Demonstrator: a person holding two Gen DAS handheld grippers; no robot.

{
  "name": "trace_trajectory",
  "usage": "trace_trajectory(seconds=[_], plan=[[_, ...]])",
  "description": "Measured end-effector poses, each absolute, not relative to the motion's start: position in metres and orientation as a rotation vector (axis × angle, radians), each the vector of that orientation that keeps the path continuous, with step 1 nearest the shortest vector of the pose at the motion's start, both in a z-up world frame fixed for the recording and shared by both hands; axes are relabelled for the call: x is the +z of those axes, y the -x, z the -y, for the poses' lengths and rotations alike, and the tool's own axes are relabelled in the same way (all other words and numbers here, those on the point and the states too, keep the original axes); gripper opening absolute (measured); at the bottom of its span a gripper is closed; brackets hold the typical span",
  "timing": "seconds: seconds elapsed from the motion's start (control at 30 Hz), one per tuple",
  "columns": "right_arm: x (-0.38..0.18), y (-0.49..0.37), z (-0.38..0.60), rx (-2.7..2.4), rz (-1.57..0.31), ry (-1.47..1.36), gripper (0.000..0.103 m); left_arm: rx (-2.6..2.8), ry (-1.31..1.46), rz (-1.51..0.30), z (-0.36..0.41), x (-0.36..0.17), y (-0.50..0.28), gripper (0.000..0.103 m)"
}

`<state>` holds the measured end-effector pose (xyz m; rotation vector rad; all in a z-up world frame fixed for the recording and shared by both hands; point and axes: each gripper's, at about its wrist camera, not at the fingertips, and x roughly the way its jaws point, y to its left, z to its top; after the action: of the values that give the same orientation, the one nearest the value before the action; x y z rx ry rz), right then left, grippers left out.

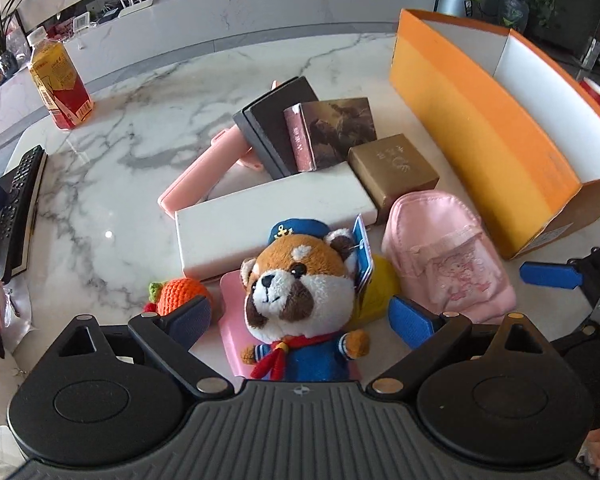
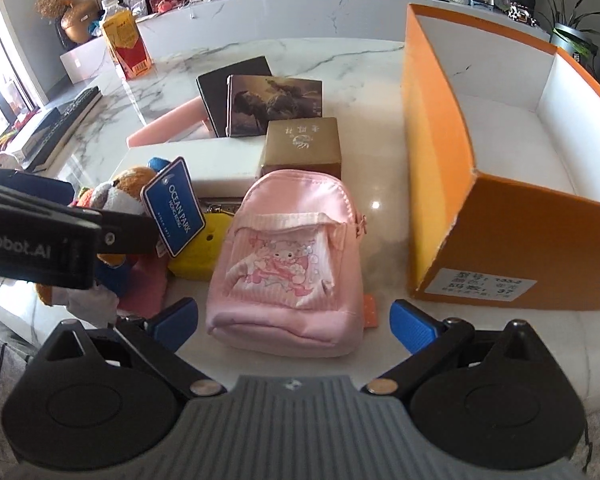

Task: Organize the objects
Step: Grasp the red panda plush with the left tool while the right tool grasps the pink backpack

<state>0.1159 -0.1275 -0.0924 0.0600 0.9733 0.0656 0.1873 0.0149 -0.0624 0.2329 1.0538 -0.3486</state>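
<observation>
Both tools gaped wide: left tool point(image 1: 302, 316) framed the soft, light plush point(image 1: 300, 284); at its 2 o'clock, right tool point(image 2: 294, 320) faced the squashy pink pouch point(image 2: 288, 256).

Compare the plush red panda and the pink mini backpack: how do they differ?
The plush red panda is furry, brown and white, in blue sailor clothes; the pink mini backpack is smooth satin with a cartoon print. The panda carries a blue hang tag; the backpack shows none. Both are soft and sit between open gripper fingers.
</observation>
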Motion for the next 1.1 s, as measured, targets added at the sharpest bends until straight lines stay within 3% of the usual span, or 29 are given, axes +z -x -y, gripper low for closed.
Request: trace_trajectory(seconds=[0.17,0.27,0.5,0.7,1.1], plan=[[-0.103,-0.128,0.125,0.090,-0.968,-0.085,0.102,-0.378,-0.224,-1.082,-0.018,-0.072,-0.190,0.103],[-0.109,-0.132,0.122,0.096,-0.953,-0.063,0.102,-0.367,-0.235,-1.084,-0.018,-0.077,-0.191,0.089],[-0.121,-0.135,0.118,0.109,-0.950,-0.038,0.102,-0.344,-0.236,-1.059,-0.017,-0.086,-0.187,0.068],[-0.127,-0.135,0.115,0.104,-0.920,0.039,0.101,-0.329,-0.239,-1.039,-0.017,-0.084,-0.184,0.062],[-0.121,-0.126,0.118,0.111,-0.863,0.036,0.079,-0.278,-0.290,-0.938,-0.010,-0.074,-0.169,0.059]])
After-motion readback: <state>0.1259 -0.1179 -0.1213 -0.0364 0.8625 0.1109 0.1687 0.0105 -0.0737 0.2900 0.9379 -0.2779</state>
